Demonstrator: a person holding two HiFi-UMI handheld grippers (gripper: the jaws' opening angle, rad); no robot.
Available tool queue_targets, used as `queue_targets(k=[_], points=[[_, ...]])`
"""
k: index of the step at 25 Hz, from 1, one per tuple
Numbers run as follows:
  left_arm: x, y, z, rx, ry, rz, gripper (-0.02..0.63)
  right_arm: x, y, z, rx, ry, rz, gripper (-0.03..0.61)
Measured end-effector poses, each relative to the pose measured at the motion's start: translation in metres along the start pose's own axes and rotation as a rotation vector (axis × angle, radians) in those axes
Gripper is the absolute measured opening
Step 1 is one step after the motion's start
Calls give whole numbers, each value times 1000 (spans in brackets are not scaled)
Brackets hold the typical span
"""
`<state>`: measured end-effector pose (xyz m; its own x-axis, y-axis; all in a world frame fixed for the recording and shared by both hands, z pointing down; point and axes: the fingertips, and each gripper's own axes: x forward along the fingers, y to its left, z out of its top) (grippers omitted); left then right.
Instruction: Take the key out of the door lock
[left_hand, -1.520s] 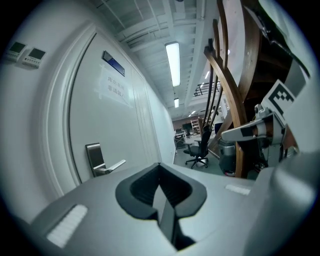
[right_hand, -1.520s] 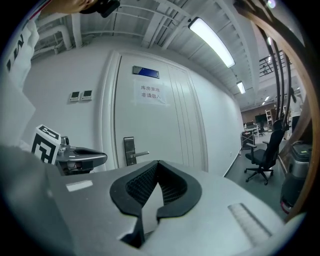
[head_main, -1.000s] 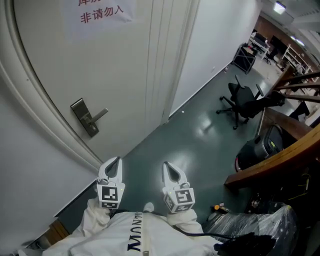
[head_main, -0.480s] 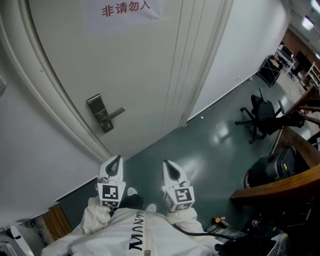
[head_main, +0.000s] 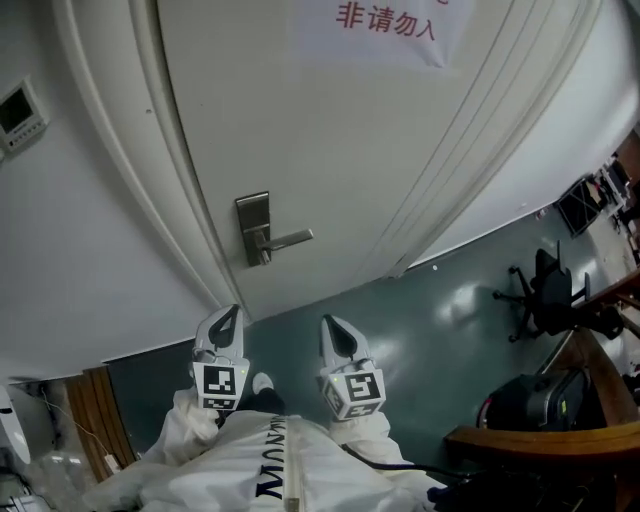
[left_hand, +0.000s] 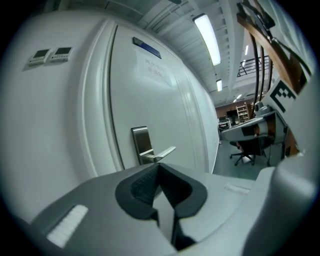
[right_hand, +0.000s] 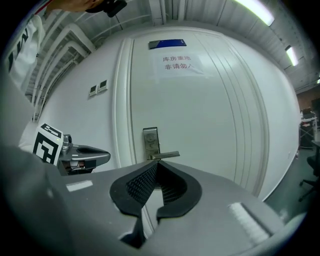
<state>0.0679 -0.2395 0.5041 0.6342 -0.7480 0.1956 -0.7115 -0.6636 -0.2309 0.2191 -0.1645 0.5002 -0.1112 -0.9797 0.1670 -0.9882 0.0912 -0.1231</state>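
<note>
The left gripper (head_main: 226, 324) and right gripper (head_main: 337, 338) are hovering side by side, jaws closed on nothing. The door lock (head_main: 253, 228) is sitting well ahead, by the door's (head_main: 330, 150) left edge; its key is too small to see. Bare floor (head_main: 410, 335) is lying between.

Only real text here is the paper notice (head_main: 385, 22) on the door (head_main: 300, 130). It's in red characters, bottom line 非请勿入, and in the right gripper view the line above looks like 库房重地. The blue plate (right_hand: 166, 44) over the door is too small to read. The white top (head_main: 268, 465) has dark letters, only partly legible.
</note>
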Motion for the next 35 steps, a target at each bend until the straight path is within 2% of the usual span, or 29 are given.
queue_targets(k=[4, 10, 22, 24, 29, 32, 35], points=[[11, 41, -4, -15, -4, 54, 0, 45, 16, 12, -24, 0, 47, 0], [29, 71, 4, -14, -24, 53, 0, 92, 21, 33, -40, -13, 51, 0], [46, 71, 3, -52, 2, 107, 0, 128, 17, 33, -72, 16, 115, 3], [48, 71, 4, -53, 10, 120, 0, 131, 16, 32, -68, 21, 132, 38], [47, 70, 0, -50, 42, 150, 0, 137, 6, 12, 15, 61, 159, 100], [43, 72, -5, -50, 67, 176, 0, 141, 5, -3, 118, 77, 189, 163], [39, 71, -9, -49, 90, 195, 0, 146, 3, -16, 246, 96, 228, 197]])
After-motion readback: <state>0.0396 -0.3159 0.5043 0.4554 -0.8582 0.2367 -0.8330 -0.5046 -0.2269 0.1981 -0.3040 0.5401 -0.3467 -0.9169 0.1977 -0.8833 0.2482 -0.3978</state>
